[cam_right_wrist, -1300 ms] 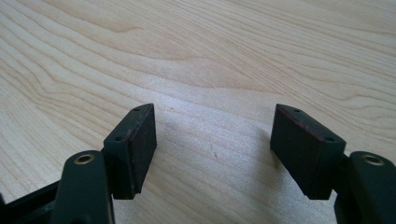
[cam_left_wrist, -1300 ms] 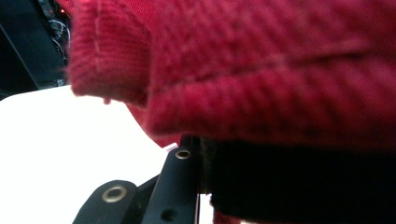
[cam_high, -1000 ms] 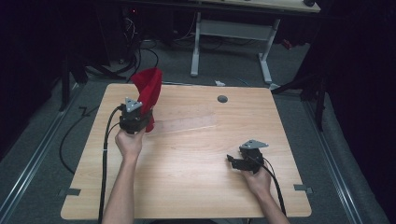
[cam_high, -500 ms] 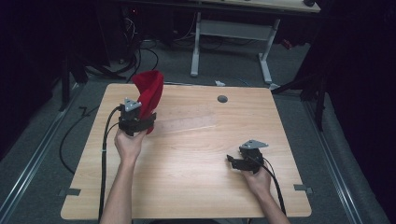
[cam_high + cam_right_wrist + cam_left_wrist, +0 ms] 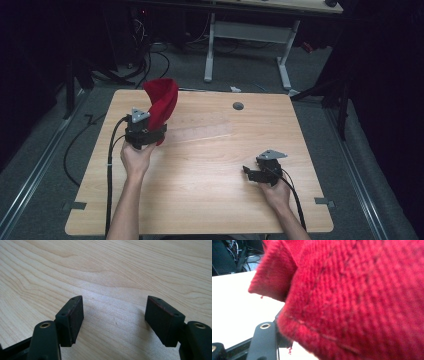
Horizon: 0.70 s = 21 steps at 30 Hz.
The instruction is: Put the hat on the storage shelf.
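A red knitted cloth [image 5: 161,102] rises in a folded hump at the table's left rear, its lower end draped over my left gripper [image 5: 150,129]. In the left gripper view the cloth [image 5: 352,290] lies close over the jaws. One black finger [image 5: 263,340] shows at the far left, set wide. These jaws have just been opening with the cloth still between them, and I see no pad pressing on it. My right gripper [image 5: 248,171] rests near the front right, pointing left. It stands open [image 5: 115,320] over bare wood.
The light wooden table [image 5: 210,165] carries a pale glossy strip [image 5: 200,132] just right of the cloth and a round grey grommet [image 5: 238,106] near the far edge. A black cable [image 5: 112,165] trails from the left gripper toward the front. Beyond the table stand white desk legs [image 5: 209,50].
The left gripper has slipped slightly toward the near edge under the cloth, which keeps its upright hump. The right gripper has stayed put.
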Tool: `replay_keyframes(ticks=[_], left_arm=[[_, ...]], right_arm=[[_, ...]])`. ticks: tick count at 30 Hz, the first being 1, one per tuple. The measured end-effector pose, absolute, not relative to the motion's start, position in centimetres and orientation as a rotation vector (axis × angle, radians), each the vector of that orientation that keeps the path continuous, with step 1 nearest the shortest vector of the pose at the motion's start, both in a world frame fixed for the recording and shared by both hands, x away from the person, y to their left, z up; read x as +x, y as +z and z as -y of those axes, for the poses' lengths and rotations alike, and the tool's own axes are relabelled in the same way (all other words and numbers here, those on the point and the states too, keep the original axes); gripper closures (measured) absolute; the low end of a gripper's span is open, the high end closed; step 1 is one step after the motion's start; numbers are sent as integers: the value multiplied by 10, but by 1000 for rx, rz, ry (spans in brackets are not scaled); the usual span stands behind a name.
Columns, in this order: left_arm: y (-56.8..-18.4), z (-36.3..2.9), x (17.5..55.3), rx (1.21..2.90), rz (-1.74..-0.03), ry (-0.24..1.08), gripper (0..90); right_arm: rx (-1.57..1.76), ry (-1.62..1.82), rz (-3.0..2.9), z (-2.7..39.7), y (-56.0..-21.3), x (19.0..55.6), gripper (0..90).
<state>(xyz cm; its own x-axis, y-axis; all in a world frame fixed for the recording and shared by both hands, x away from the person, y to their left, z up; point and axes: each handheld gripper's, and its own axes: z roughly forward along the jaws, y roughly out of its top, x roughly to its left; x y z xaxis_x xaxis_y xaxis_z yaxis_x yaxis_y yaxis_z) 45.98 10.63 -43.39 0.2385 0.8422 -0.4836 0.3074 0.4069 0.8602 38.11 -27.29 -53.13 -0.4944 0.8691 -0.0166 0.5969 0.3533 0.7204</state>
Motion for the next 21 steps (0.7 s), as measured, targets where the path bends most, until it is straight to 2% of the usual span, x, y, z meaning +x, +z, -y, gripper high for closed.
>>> replay_keyframes(ticks=[21], left_arm=[[-421,-116,425,1141,-1301,504,347]], right_arm=[[1284,933,-2224,273,-531,381,316]])
